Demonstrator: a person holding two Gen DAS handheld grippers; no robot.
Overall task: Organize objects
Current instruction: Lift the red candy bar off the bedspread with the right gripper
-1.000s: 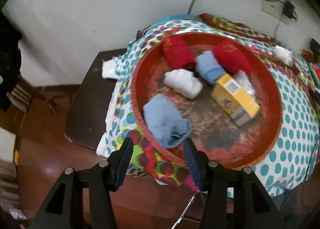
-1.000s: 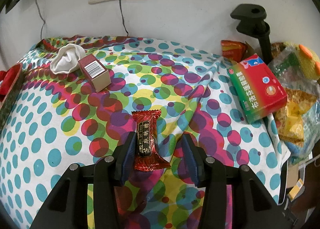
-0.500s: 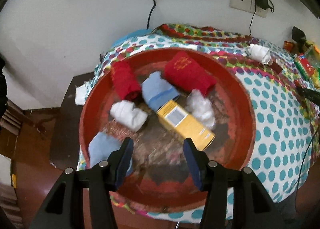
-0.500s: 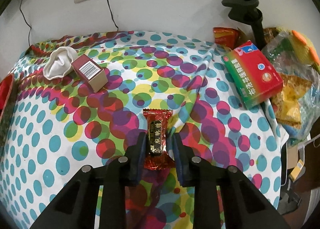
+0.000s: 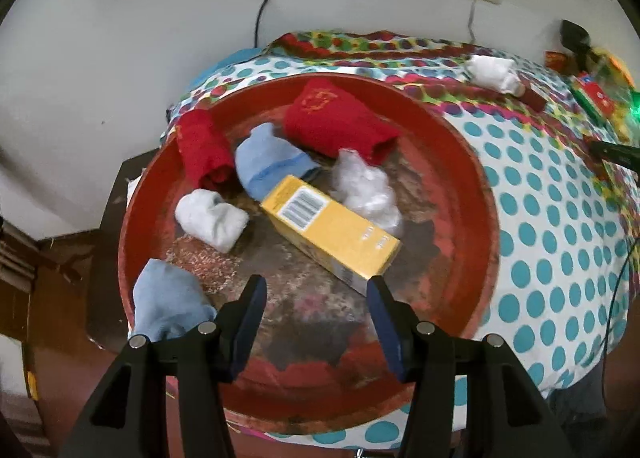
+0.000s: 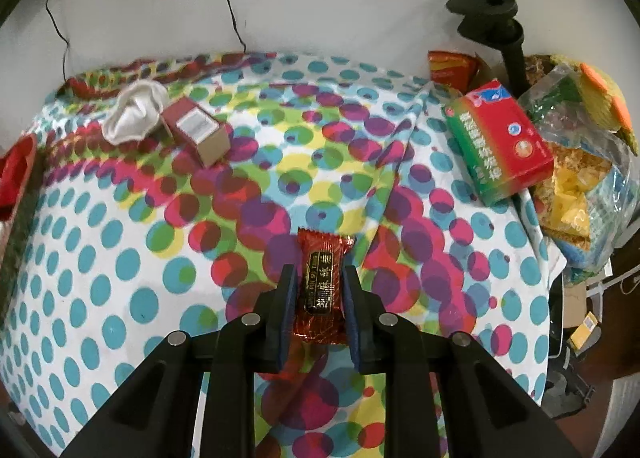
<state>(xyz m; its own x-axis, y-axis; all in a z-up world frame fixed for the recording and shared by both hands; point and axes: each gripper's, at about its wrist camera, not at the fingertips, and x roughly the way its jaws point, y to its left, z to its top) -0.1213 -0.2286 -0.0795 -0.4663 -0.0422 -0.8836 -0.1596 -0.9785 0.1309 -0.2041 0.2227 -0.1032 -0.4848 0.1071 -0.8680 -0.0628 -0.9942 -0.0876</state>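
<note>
In the left wrist view, a round red tray (image 5: 486,194) holds a yellow box (image 5: 332,232), two red rolled socks (image 5: 340,124), two light blue socks (image 5: 266,166), a white sock (image 5: 212,218) and a clear plastic wad (image 5: 366,190). My left gripper (image 5: 316,292) is open and empty above the tray's near part. In the right wrist view, my right gripper (image 6: 318,284) is shut on a red snack packet (image 6: 320,282) just above the dotted tablecloth (image 6: 100,258).
A white sock (image 6: 134,112) and a small brown-red box (image 6: 198,130) lie at the cloth's back left. A red-green box (image 6: 500,136), snack bags (image 6: 576,186) and a black clamp stand (image 6: 504,30) crowd the right edge. Wall sockets and cables are behind.
My right gripper has closed on the red snack packet. My left gripper has swung right, from over the light blue sock at the tray's rim to over the tray's middle.
</note>
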